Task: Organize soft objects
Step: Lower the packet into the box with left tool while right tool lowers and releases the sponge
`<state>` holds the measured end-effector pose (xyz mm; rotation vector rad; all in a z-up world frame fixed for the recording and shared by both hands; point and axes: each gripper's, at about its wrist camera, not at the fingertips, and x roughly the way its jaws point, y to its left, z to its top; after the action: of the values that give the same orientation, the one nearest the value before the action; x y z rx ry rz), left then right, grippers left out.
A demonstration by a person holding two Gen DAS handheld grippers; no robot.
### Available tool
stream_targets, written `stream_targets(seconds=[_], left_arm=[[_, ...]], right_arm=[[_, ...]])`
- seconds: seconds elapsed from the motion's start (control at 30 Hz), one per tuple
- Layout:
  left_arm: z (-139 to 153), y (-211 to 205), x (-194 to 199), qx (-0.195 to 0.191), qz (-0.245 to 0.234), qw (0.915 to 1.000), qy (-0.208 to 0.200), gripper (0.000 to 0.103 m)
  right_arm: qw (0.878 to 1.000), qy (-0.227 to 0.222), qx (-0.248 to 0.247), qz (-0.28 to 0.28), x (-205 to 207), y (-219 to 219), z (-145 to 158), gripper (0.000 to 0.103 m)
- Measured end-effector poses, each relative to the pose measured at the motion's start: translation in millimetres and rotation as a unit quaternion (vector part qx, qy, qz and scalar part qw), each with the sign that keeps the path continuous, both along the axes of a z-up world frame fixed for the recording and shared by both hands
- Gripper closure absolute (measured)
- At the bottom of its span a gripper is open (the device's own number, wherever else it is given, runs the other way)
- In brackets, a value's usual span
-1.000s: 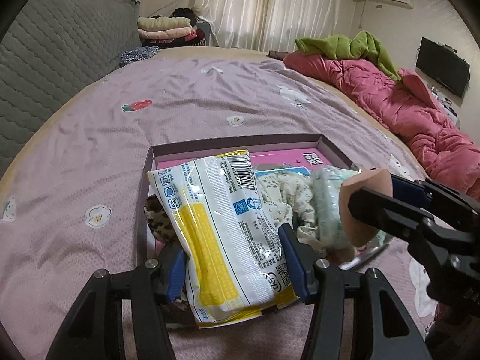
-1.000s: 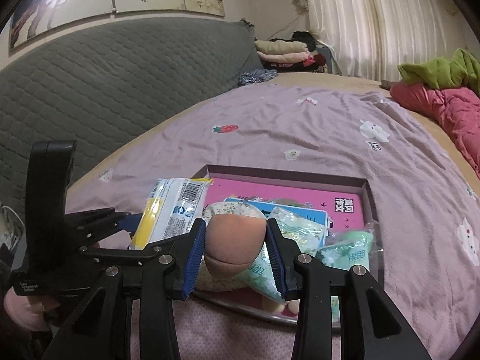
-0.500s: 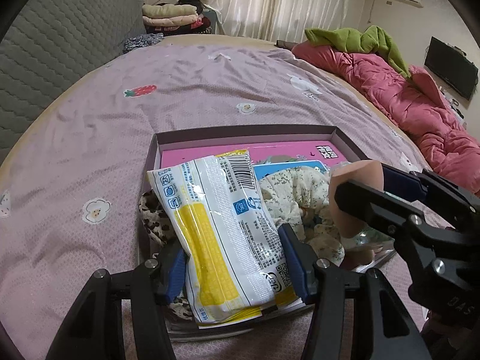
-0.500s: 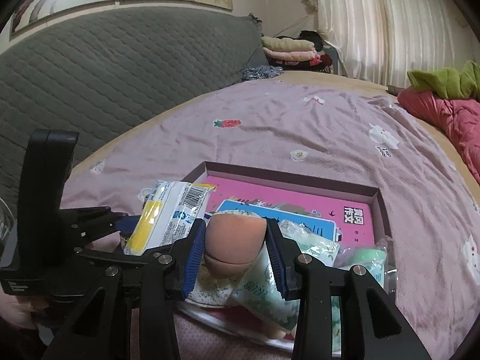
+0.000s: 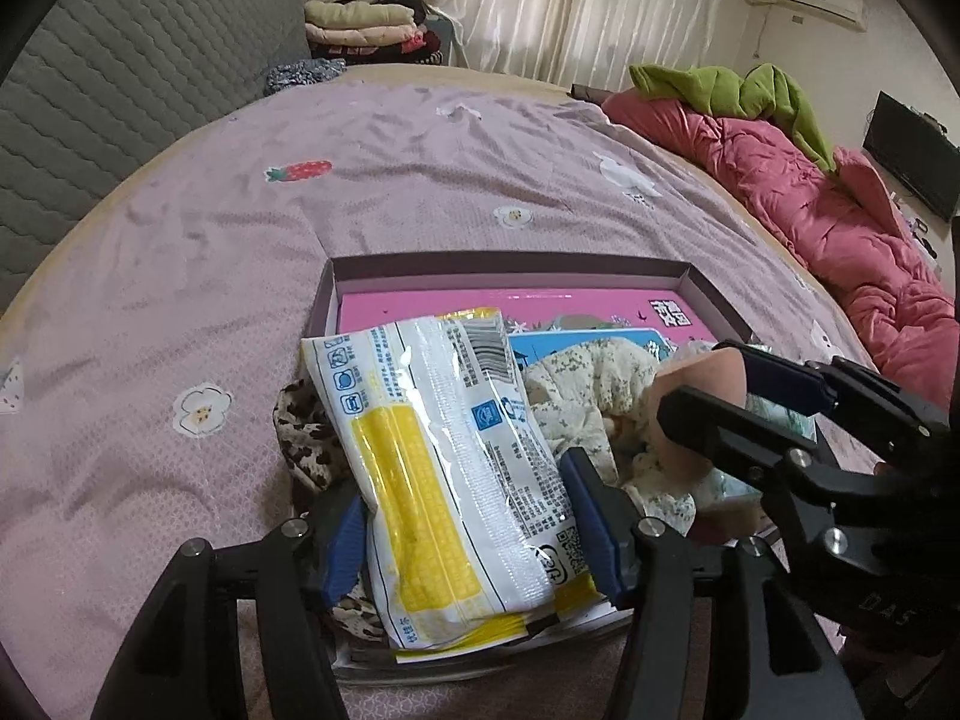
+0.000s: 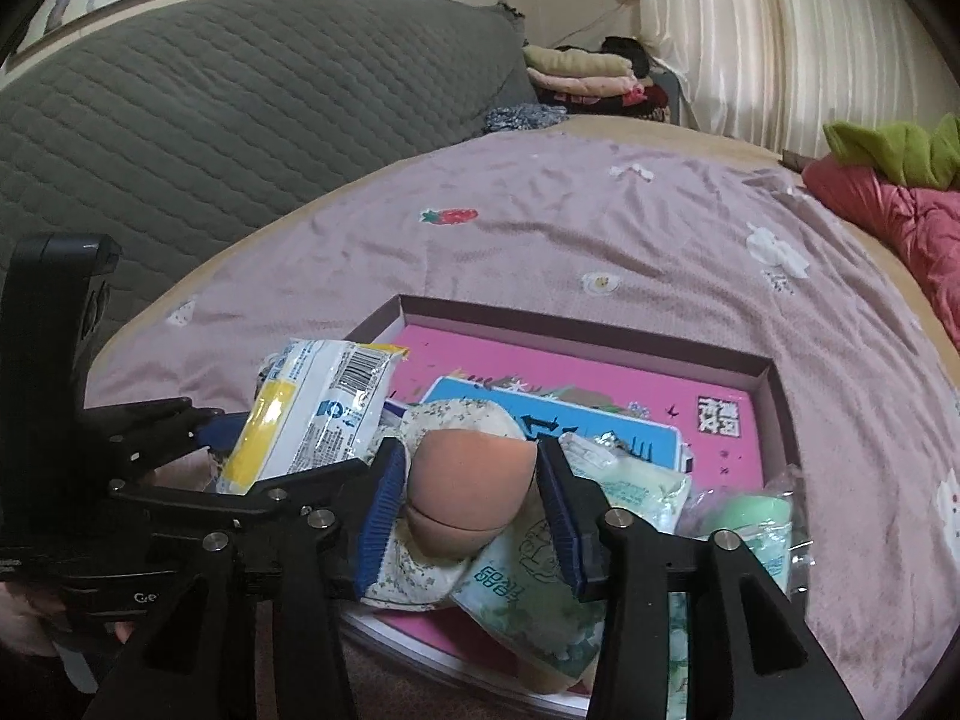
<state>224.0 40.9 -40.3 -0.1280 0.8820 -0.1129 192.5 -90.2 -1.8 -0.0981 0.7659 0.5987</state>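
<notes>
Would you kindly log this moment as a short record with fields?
surface: purple bedsheet
container: shallow box with pink lining
left tongs: opening, yellow-and-white packet between them
right tongs: opening around peach sponge
under sponge: floral cloth, green-print packet
</notes>
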Motion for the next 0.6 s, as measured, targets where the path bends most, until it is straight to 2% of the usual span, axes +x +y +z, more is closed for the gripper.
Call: stream_targets(seconds=[0.1,0.47,0.6], left_arm=[[4.9,0.5,-3.0,-0.001,0.004,0.9999,-0.011,0.041],[33.3,-6.4,-31.5,0.034,0.011,0.9978,-0.056,0.04],[40.9,-6.0,-55.6,0.022,0.028,0.9976,-0.06,0.039]], right_arm=[[1.0,-0.007,0.011,-0.009,-0.8,-5.8,5.0,0.038],[0.998,-0.035,0.036,-0.037,-23.2,-30.1,27.6,0.034],[0.996,-0.032,0.048,-0.066,-46.2,-48.7,32.8,0.031]])
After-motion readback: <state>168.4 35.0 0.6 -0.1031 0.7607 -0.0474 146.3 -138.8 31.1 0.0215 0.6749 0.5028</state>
